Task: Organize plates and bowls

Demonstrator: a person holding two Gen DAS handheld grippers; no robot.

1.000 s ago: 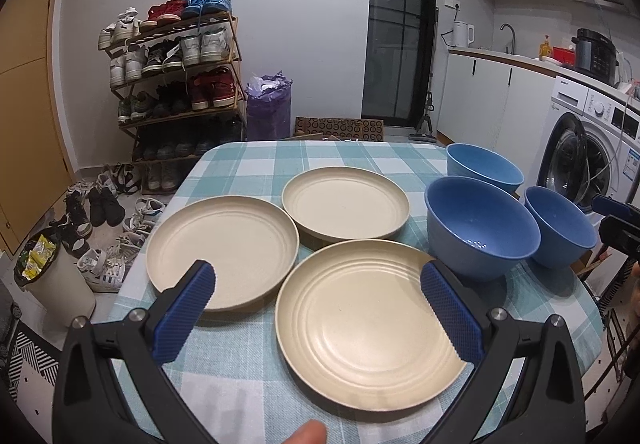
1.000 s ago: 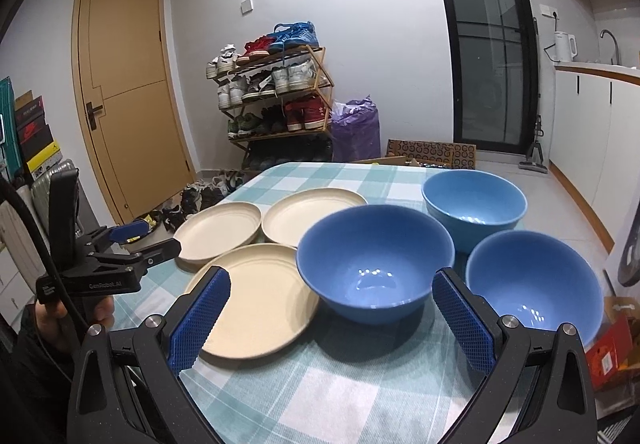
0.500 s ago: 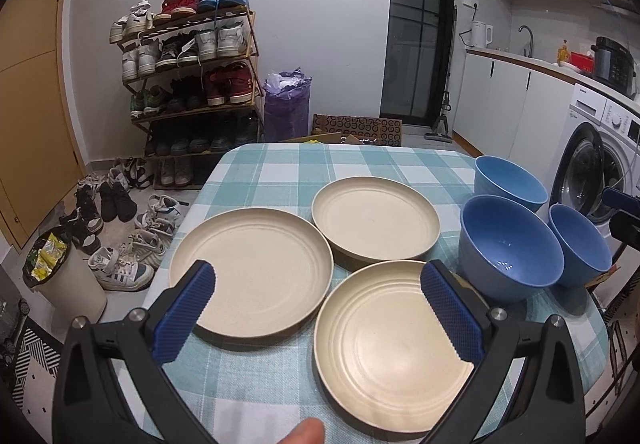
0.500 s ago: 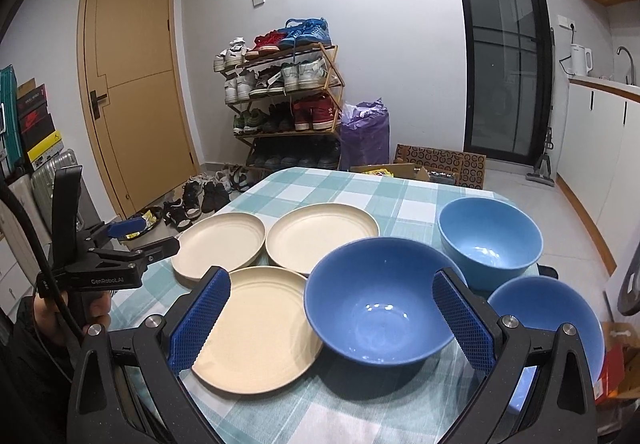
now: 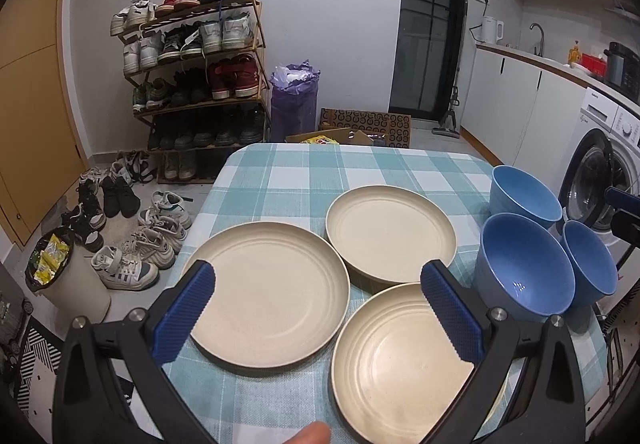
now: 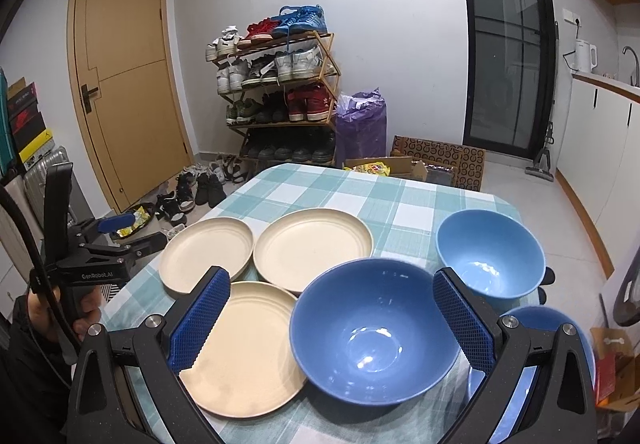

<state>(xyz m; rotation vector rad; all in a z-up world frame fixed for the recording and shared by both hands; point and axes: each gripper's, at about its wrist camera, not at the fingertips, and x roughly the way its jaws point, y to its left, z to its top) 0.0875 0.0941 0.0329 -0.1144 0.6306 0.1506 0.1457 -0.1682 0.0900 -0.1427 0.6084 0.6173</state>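
Observation:
Three cream plates lie on the checked table [image 5: 304, 172]: a left plate [image 5: 268, 292], a far plate [image 5: 390, 232] and a near plate [image 5: 400, 360]. To their right stand three blue bowls: a middle bowl [image 6: 372, 332], a far bowl [image 6: 490, 248] and a near right bowl [image 6: 540, 320], partly hidden behind a finger. My left gripper [image 5: 316, 268] is open above the left and near plates, holding nothing. My right gripper [image 6: 332, 276] is open, its fingers framing the middle bowl without touching it. In the right wrist view a hand [image 6: 40, 308] holds the left gripper [image 6: 120, 232] at the table's left edge.
A shoe rack [image 5: 196, 84] and a purple bag [image 5: 294, 100] stand against the far wall, with loose shoes [image 5: 140, 236] and a bin [image 5: 68, 280] on the floor to the left. A washing machine [image 5: 600, 164] is close on the right. Cardboard [image 6: 436, 160] lies beyond the table.
The left view has swung left, so the plates sit further right in it. The right gripper has come closer over the middle bowl. Both grippers stay open.

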